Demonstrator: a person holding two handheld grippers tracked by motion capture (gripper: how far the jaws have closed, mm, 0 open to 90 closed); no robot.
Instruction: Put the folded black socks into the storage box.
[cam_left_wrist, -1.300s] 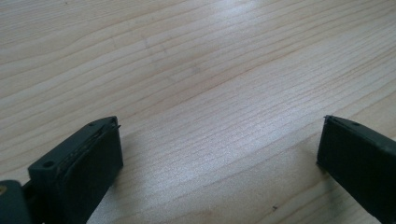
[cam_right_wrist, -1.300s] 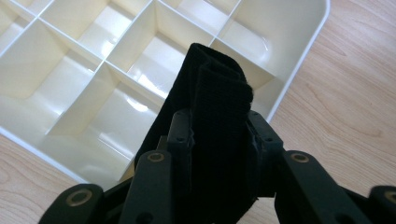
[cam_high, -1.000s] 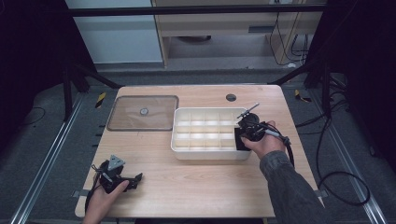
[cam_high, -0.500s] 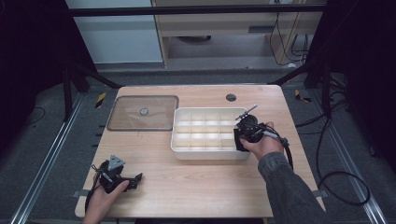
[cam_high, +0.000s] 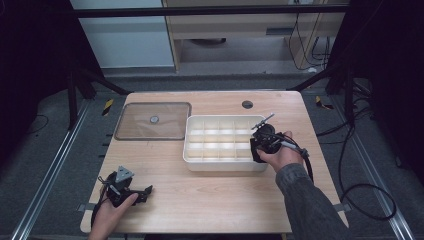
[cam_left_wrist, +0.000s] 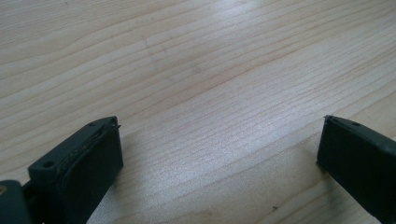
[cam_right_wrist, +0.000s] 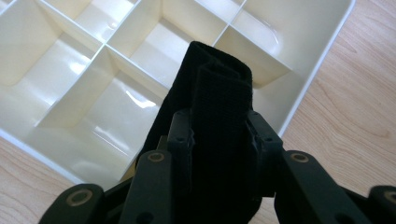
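Note:
My right gripper (cam_right_wrist: 219, 122) is shut on a folded black fabric strap (cam_right_wrist: 219, 88), which stands up between its jaws. It hangs over the near right corner of a white compartment tray (cam_right_wrist: 317, 65), whose cells look empty. In the high view this gripper (cam_high: 257, 148) sits at the right end of the tray (cam_high: 225, 166), held by a hand in a grey sleeve. My left gripper (cam_high: 142, 192) rests low at the table's front left. Its jaws (cam_left_wrist: 219, 123) stand wide apart over bare wood with nothing between them.
A clear flat lid (cam_high: 152, 121) with a small round knob lies left of the tray, toward the back. A dark round hole (cam_high: 247, 104) sits in the tabletop behind the tray. Cables trail from the right gripper off the table's right side.

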